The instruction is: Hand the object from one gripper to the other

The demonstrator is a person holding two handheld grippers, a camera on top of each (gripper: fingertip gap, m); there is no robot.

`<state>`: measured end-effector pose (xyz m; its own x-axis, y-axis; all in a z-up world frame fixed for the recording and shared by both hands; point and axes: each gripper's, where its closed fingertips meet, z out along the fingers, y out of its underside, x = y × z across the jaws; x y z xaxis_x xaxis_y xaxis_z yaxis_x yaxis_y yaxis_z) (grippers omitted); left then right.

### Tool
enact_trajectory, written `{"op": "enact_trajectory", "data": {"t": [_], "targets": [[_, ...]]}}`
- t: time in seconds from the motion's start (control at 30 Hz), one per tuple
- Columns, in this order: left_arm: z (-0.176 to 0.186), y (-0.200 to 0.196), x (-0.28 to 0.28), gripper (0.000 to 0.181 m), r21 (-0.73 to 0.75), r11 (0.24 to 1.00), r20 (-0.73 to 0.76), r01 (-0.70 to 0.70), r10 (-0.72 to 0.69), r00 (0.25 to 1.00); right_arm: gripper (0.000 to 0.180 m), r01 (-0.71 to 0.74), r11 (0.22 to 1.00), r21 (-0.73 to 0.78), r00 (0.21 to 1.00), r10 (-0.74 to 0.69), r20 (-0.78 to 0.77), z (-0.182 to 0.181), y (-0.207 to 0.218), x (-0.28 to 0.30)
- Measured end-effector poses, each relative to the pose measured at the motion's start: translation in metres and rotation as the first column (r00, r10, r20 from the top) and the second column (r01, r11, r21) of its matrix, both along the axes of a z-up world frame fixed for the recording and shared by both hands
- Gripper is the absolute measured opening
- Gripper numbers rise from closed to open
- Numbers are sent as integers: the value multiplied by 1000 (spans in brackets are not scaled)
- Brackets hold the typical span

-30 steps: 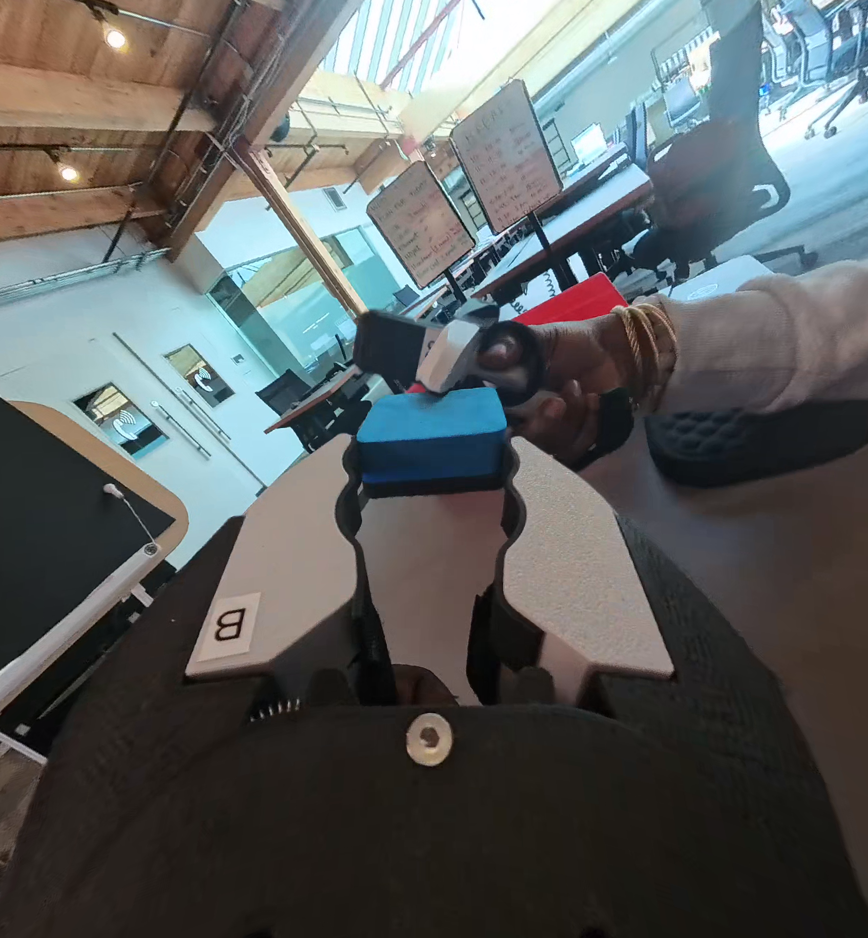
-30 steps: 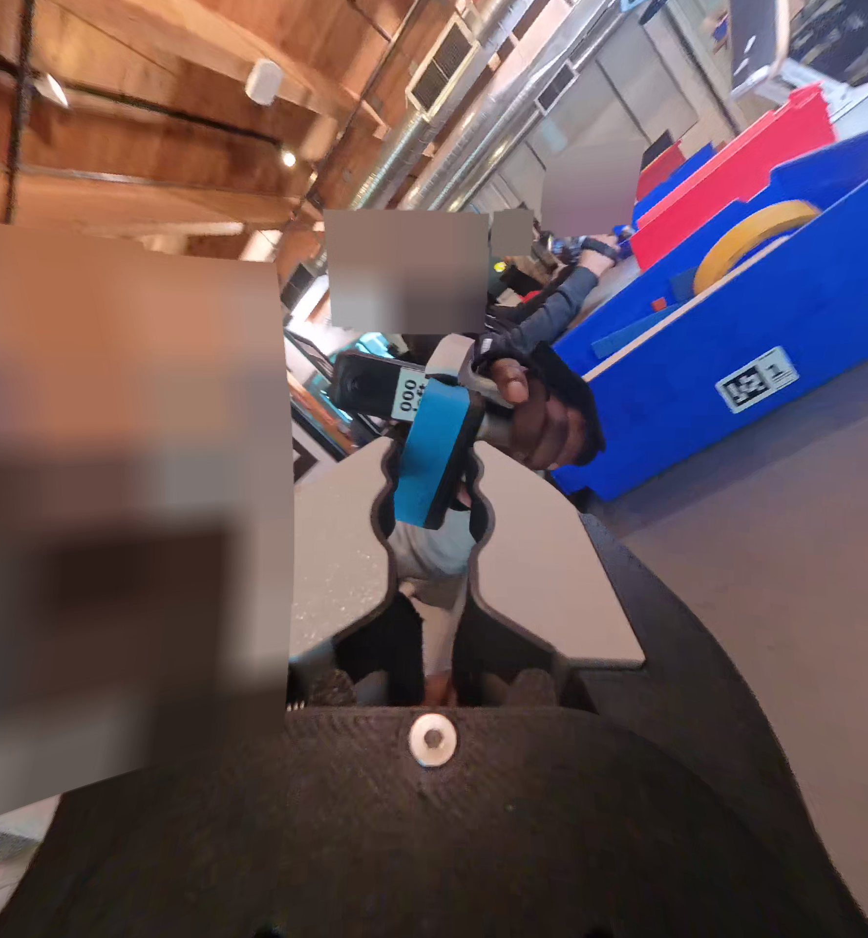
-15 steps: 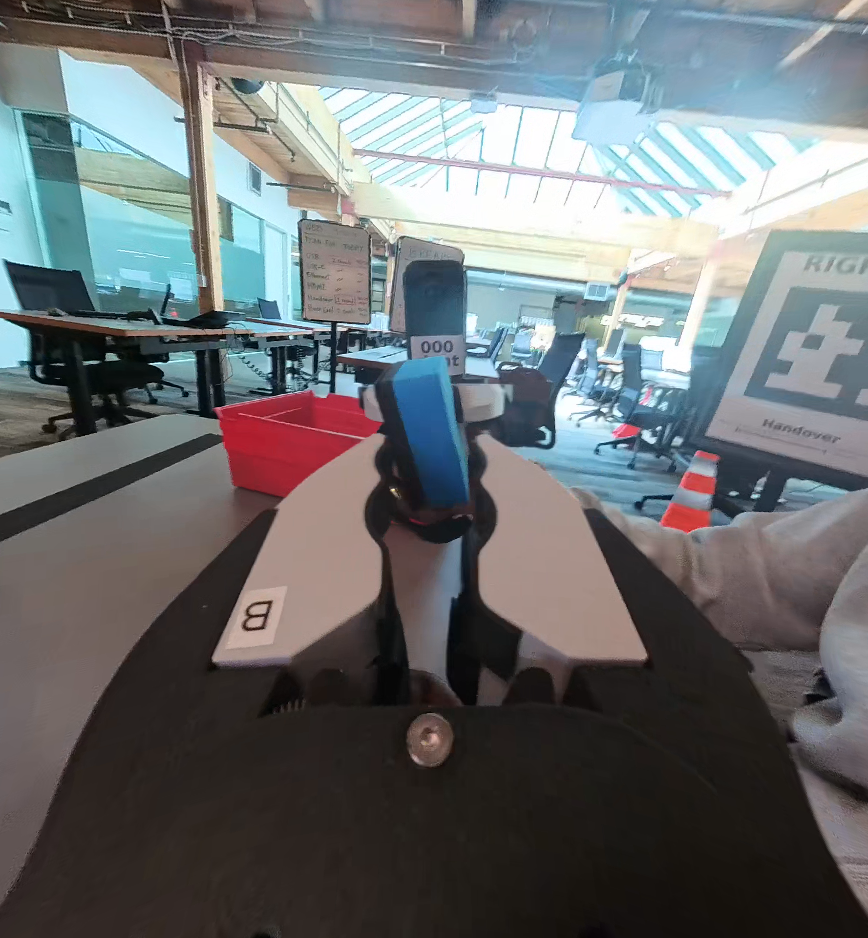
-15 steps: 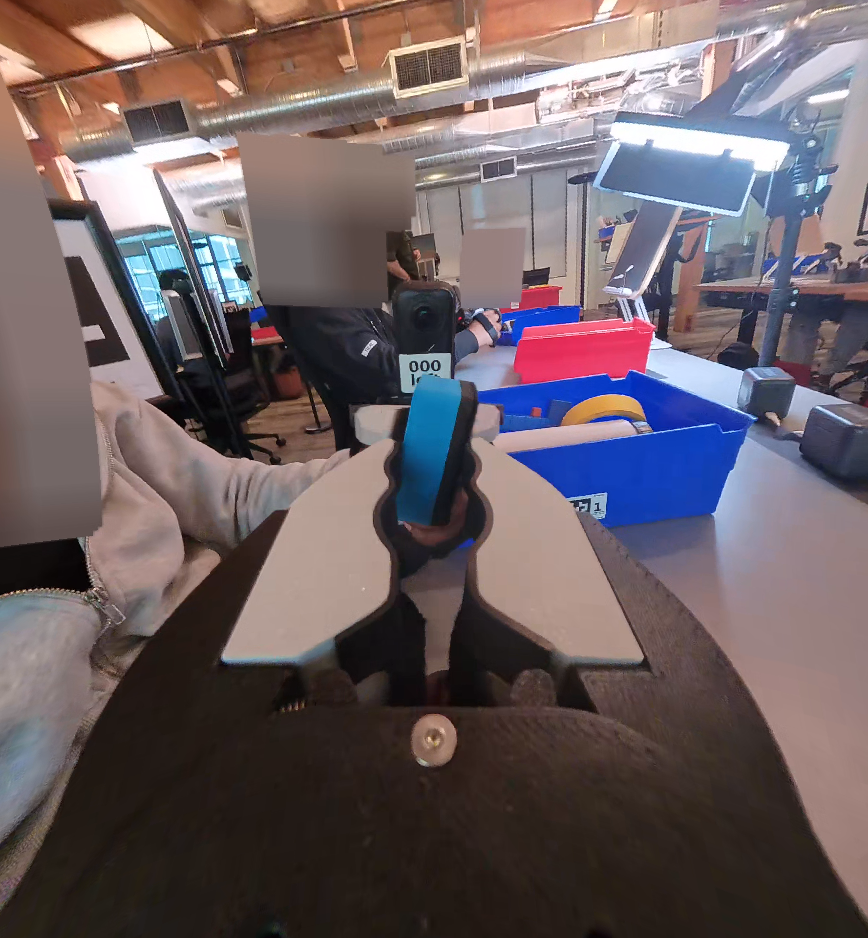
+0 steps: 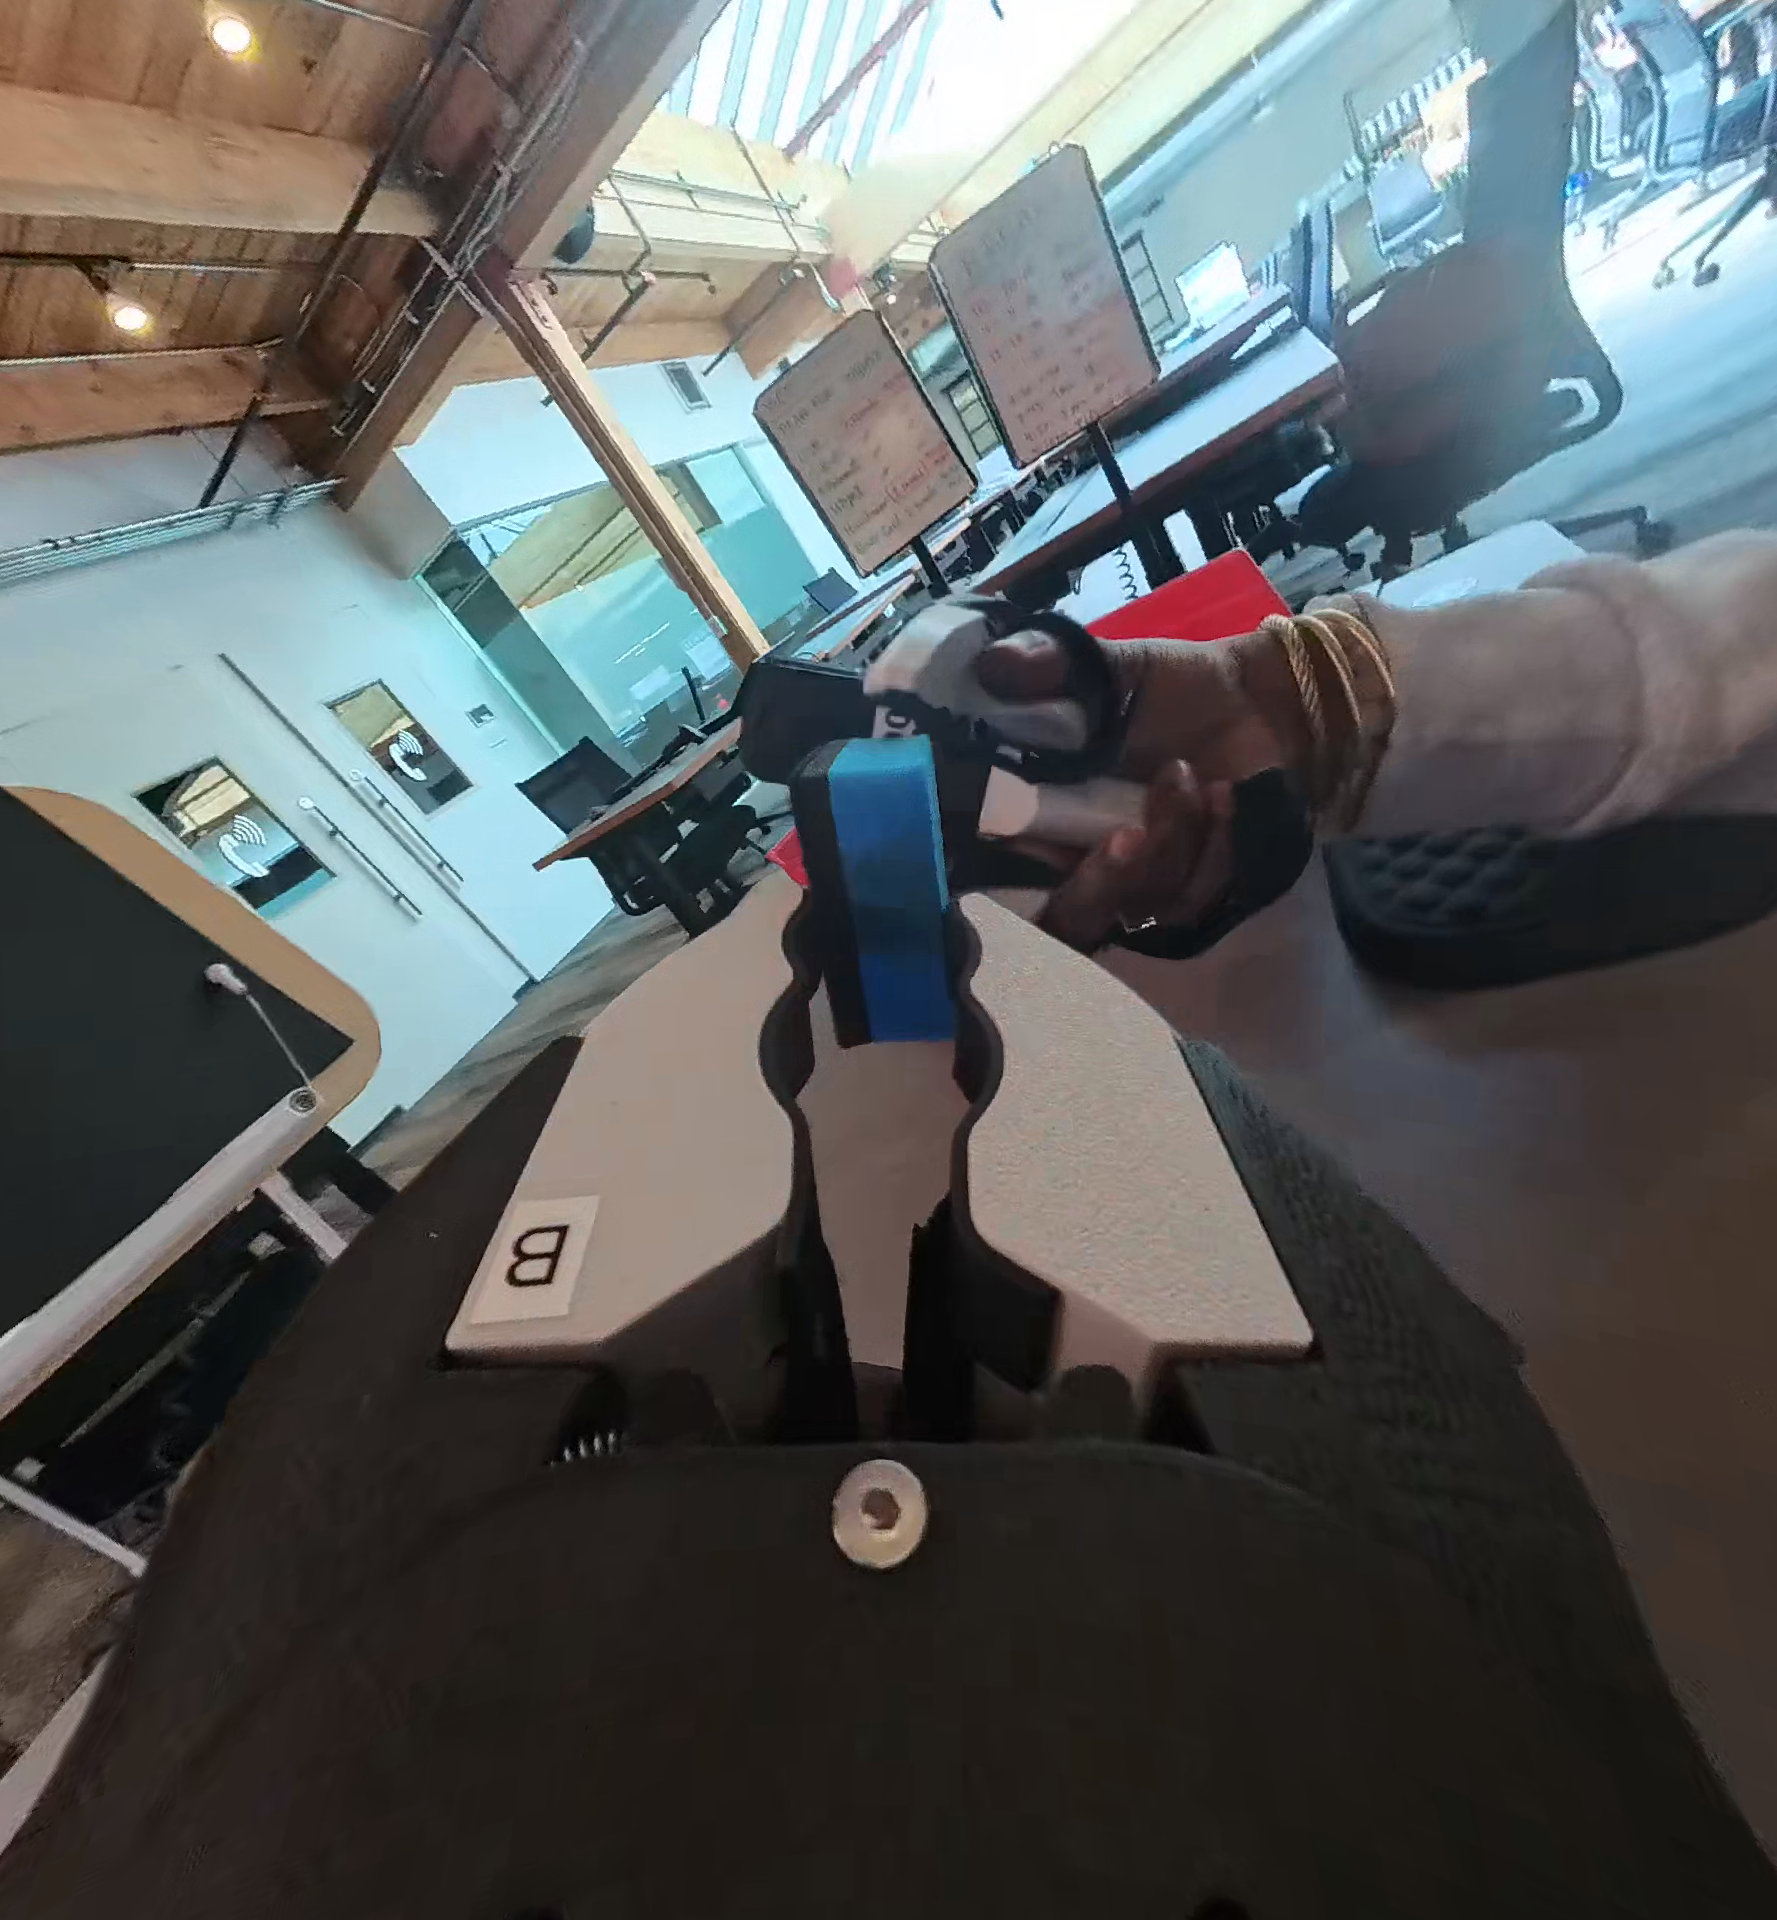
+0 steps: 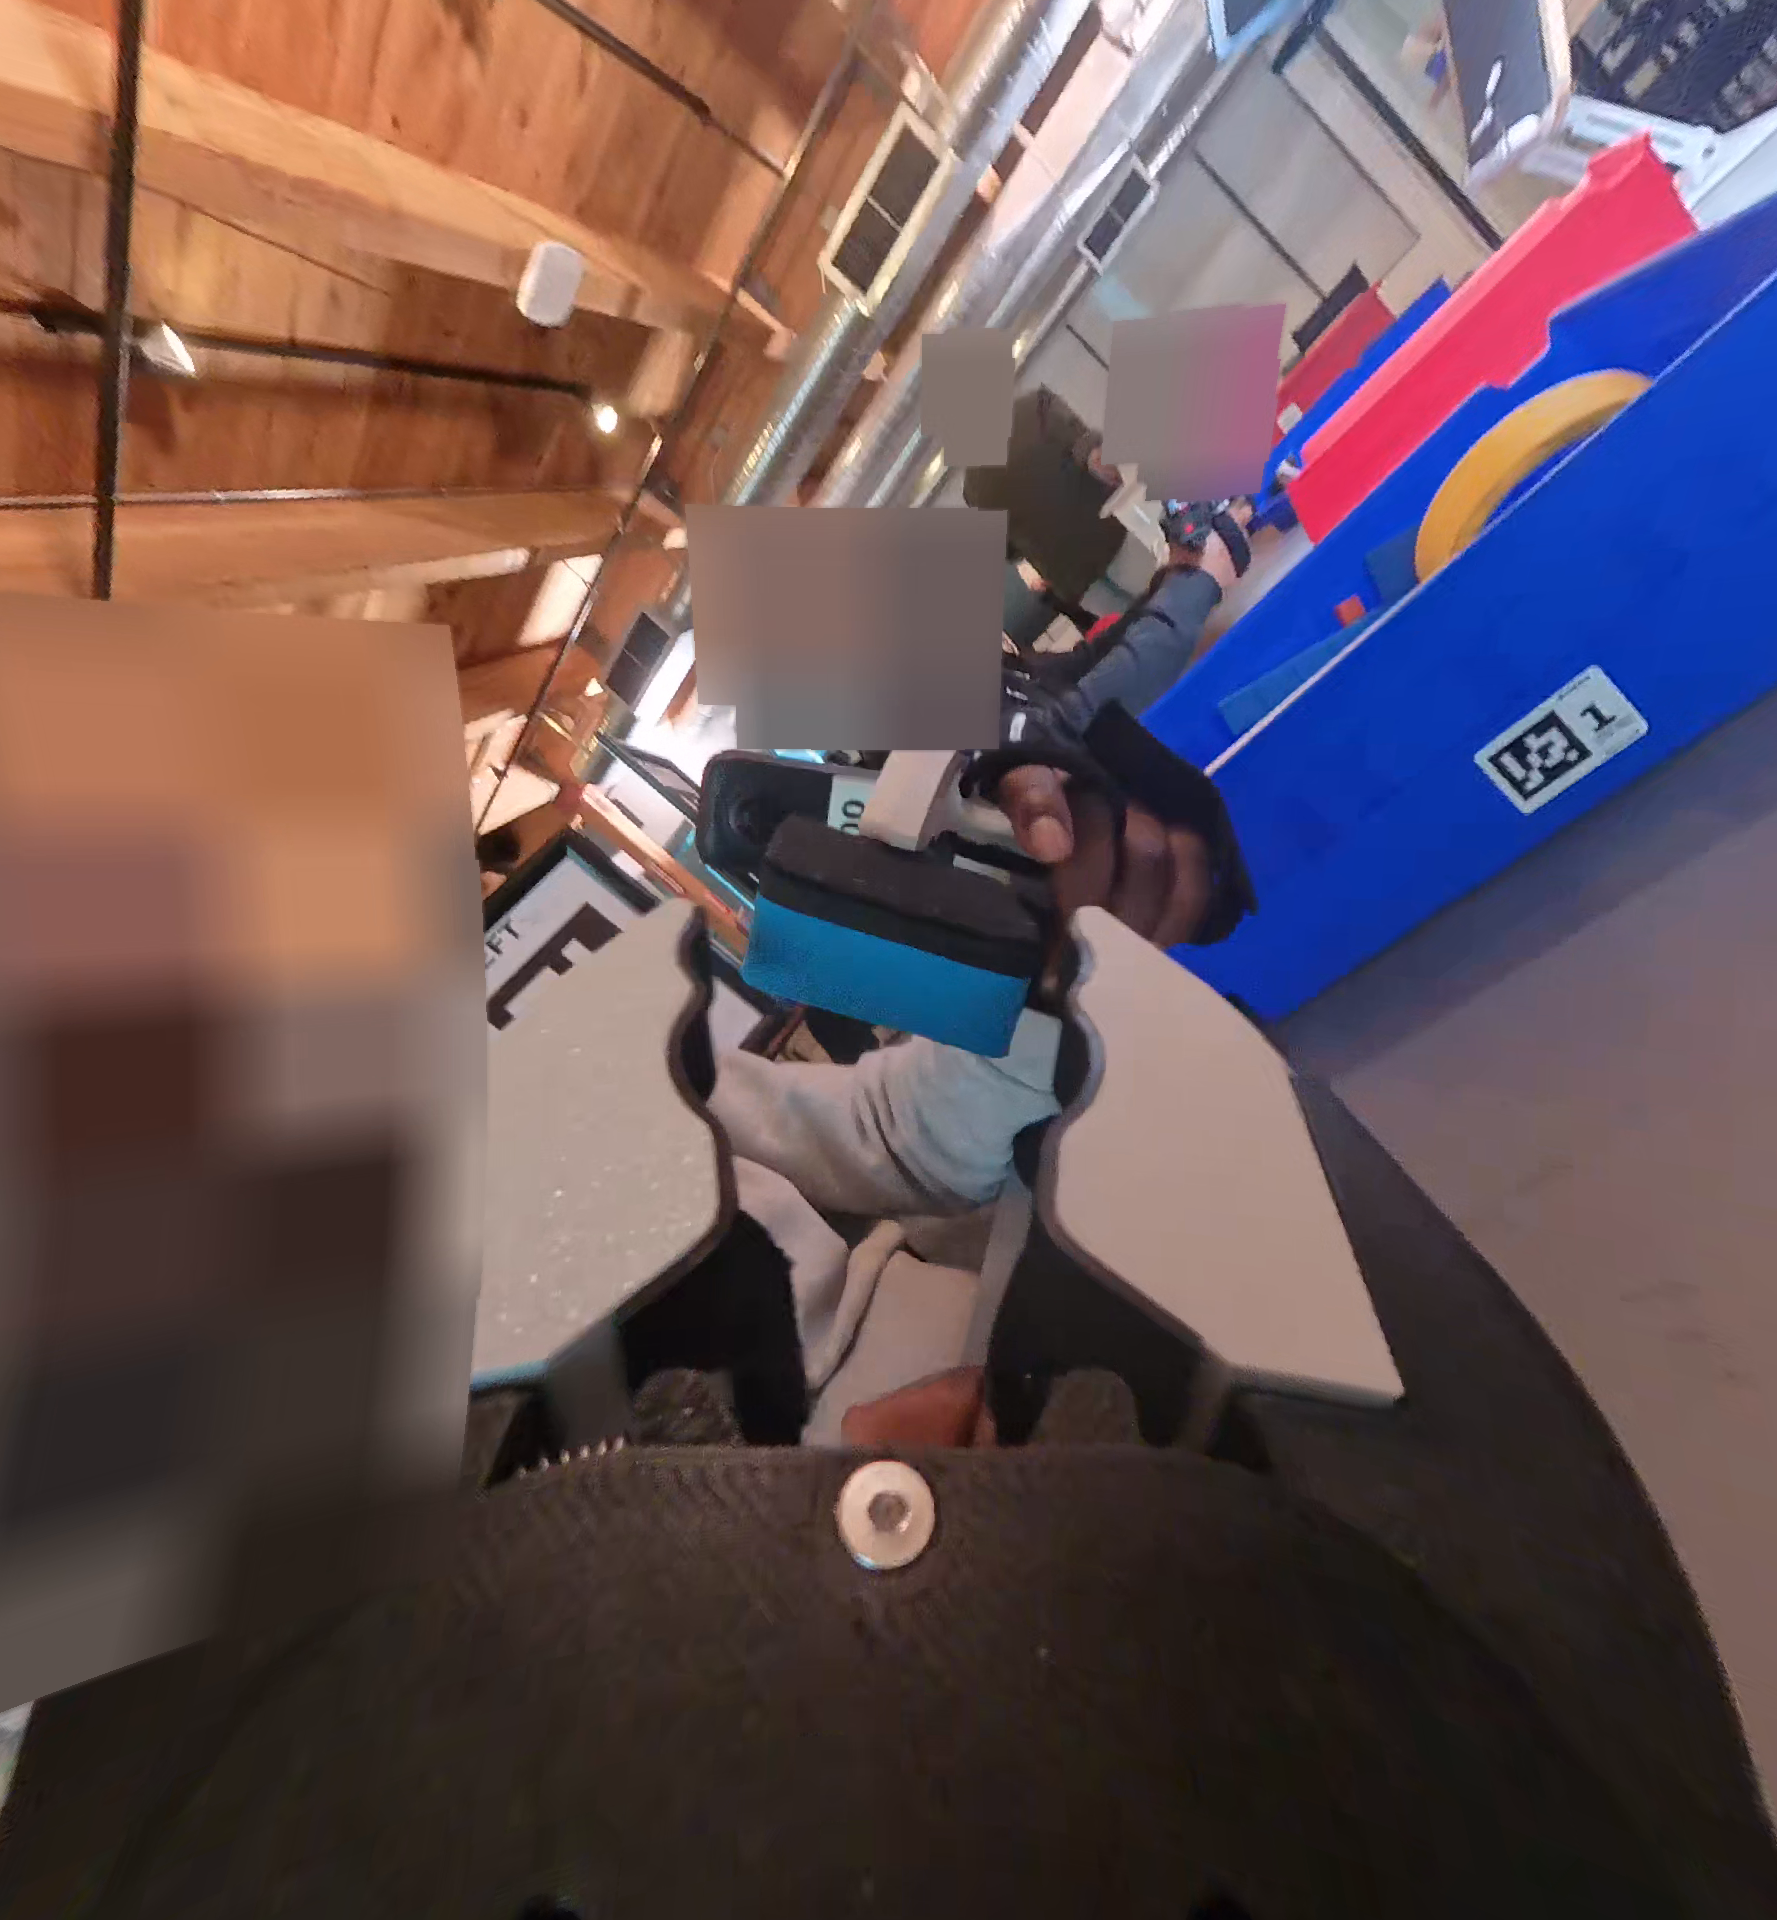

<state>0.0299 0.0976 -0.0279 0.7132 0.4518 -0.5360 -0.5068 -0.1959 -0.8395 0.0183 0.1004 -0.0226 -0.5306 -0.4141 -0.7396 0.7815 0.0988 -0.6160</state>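
Left gripper [image 5: 879, 977] clamps blue eraser block [image 5: 889, 894] at its tips, right gripper [image 6: 879, 987] spread wide around it: mid-handover; next, right closes before left releases.

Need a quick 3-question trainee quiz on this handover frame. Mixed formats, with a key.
1. True or false: the right gripper is clamped shut on the blue foam block with a black felt face.
2. Which gripper grips the block? A: left gripper. B: right gripper. C: neither.
3. Fill in: the blue plastic bin holds a ___ tape roll.
Key: 1 false; 2 A; 3 yellow.
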Motion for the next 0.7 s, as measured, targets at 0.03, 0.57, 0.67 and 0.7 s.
{"op": "enact_trajectory", "data": {"t": [0.03,0.57,0.67,0.7], "targets": [[-1,1,1,22,-4,1000,-3,5,-5,1000,55,-5,1000,18,1000,5,-11,-2,-1,2],[21,0,9,66,451,877,450,163,-381,808,54,251,932,-262,538,-359,-763,26,2,21],[21,1,13,56,436,882,417,178,-373,829,53,237,940,-246,542,-338,-770,22,0,23],[21,1,15,52,436,879,412,193,-386,826,53,232,942,-244,540,-334,-773,21,-1,24]]}}
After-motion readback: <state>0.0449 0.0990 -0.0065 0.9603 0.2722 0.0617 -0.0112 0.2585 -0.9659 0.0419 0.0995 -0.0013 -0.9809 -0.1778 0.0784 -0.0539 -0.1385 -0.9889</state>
